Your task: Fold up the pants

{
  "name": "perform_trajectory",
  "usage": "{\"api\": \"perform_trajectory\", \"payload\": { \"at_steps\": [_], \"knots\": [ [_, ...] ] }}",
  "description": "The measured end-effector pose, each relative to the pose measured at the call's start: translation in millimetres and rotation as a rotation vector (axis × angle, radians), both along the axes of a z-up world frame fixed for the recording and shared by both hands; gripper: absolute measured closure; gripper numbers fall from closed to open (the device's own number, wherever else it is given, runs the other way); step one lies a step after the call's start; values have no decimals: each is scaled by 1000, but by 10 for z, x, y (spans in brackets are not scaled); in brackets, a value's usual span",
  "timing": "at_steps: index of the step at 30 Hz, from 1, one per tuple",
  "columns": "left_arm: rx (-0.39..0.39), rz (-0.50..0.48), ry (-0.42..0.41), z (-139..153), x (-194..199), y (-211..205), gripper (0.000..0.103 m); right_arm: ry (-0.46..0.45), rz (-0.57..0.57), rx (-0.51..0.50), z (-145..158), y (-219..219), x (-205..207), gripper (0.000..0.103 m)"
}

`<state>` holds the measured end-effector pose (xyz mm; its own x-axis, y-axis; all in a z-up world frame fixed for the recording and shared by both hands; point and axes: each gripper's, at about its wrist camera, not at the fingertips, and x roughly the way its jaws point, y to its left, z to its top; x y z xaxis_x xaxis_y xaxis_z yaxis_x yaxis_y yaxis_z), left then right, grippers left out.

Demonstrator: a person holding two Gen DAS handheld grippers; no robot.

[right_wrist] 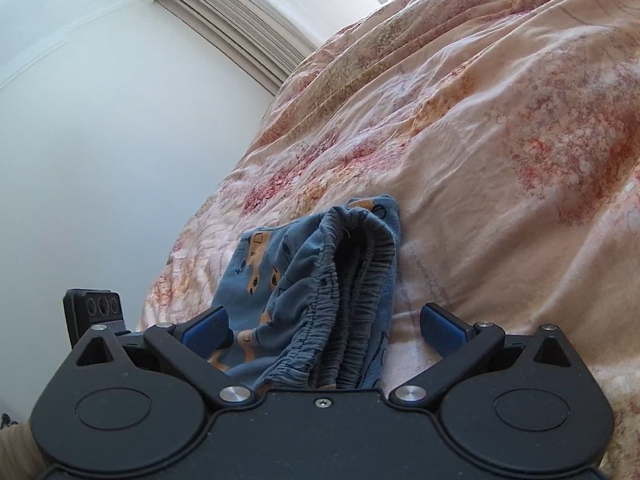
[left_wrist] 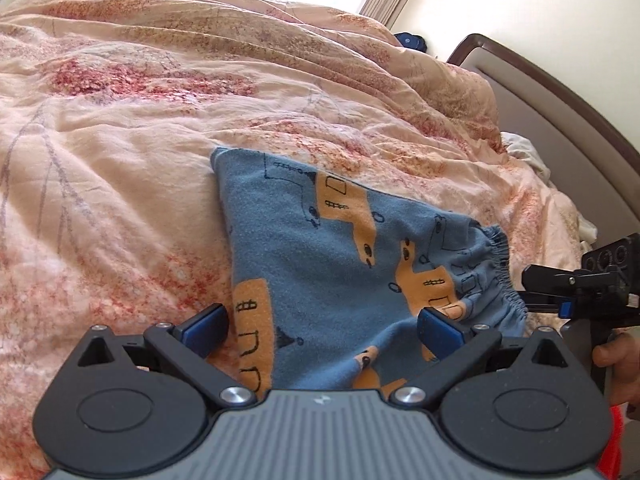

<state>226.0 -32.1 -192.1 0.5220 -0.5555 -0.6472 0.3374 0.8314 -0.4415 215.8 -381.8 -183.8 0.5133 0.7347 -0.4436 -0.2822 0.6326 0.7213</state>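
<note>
Blue pants [left_wrist: 332, 248] printed with orange vehicles lie flat on a floral duvet [left_wrist: 140, 140], elastic waistband [left_wrist: 500, 268] at the right. My left gripper [left_wrist: 324, 330] is open just over the near edge, and the cloth lies loose between its blue pads [left_wrist: 208, 326]. In the right wrist view the gathered waistband [right_wrist: 352, 280] stands bunched up between the wide-open fingers of my right gripper [right_wrist: 324, 330], not clamped. From the left wrist view, the right gripper [left_wrist: 534, 292] reaches the waistband from the right, held by a hand [left_wrist: 612, 360].
A padded headboard [left_wrist: 560, 128] with a dark wooden rim bounds the bed on the right, with white cloth [left_wrist: 524, 148] beside it. A white wall [right_wrist: 100, 160] and curtain [right_wrist: 240, 28] lie beyond the bed's far side. The left gripper's housing [right_wrist: 94, 308] is close by.
</note>
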Motion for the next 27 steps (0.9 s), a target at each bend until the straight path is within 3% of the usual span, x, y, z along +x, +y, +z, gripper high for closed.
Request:
{"api": "perform_trajectory", "payload": {
  "at_steps": [3,7,9,10,13,17,20,22,24,27],
  "knots": [
    [-7,-23,18,-7,42,-36,1,52,15,72,-48,-25,69,15],
    [30,-22,32,-60,93,-117,1,67,54,37,-55,70,121,17],
    [4,-14,40,-74,113,-97,1,69,56,42,-67,89,140,18],
    [-48,6,56,-78,121,-21,2,73,54,55,-58,83,132,22],
    [-205,62,114,-122,174,231,24,107,29,103,-97,-32,112,38],
    [-203,70,139,-172,207,325,58,125,21,132,-151,-118,87,51],
    [-225,71,134,-171,209,352,69,128,31,149,-160,-101,82,57],
    [-251,69,110,-158,183,389,77,126,33,143,-159,-85,83,73],
    [-272,66,96,-155,159,431,85,116,38,163,-153,-108,70,75],
    [-259,63,55,-108,116,421,88,107,33,166,-135,-143,56,76]
  ]
}}
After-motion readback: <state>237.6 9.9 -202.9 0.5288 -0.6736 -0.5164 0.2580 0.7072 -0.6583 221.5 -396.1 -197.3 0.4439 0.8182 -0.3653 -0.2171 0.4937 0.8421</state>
